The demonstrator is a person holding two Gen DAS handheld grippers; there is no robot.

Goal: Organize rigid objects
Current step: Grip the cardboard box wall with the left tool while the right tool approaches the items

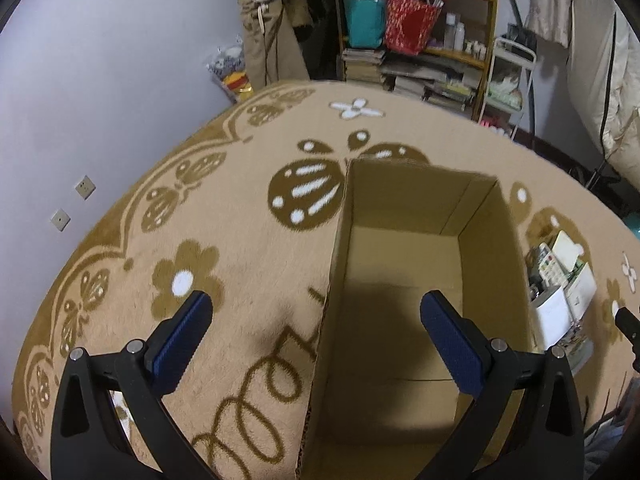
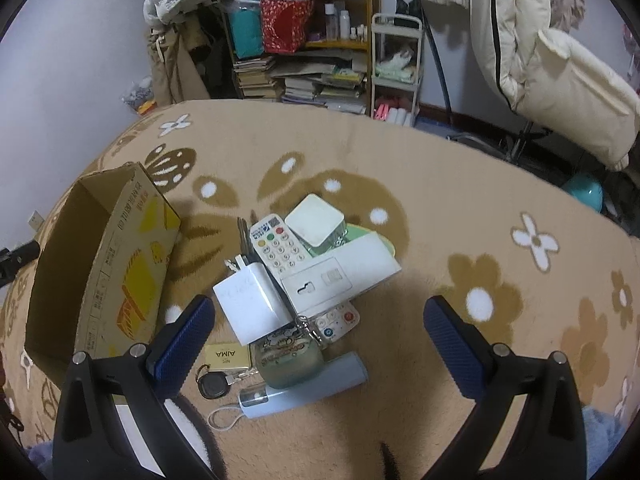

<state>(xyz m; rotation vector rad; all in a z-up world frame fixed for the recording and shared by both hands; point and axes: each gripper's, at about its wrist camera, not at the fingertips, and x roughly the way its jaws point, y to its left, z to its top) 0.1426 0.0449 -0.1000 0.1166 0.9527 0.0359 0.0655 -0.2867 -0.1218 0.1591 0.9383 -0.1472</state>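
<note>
An open cardboard box (image 1: pixel 404 280) stands empty on a tan blanket; it also shows at the left in the right wrist view (image 2: pixel 120 264). My left gripper (image 1: pixel 316 312) is open and empty, straddling the box's left wall. To the box's right lies a pile of small objects (image 1: pixel 560 284): a white remote (image 2: pixel 278 246), a white charger (image 2: pixel 250 304), a white square box (image 2: pixel 316 220), a white flat case (image 2: pixel 340 276), a light blue cylinder (image 2: pixel 308 384) and a key fob (image 2: pixel 214 384). My right gripper (image 2: pixel 318 314) is open, above the pile, touching nothing.
The tan blanket (image 2: pixel 460 208) with brown flowers covers the surface. Behind stand a cluttered shelf (image 2: pixel 304 40), a white cart (image 2: pixel 396 76) and hanging coats (image 2: pixel 520 40). A wall (image 1: pixel 100 80) with sockets is on the left.
</note>
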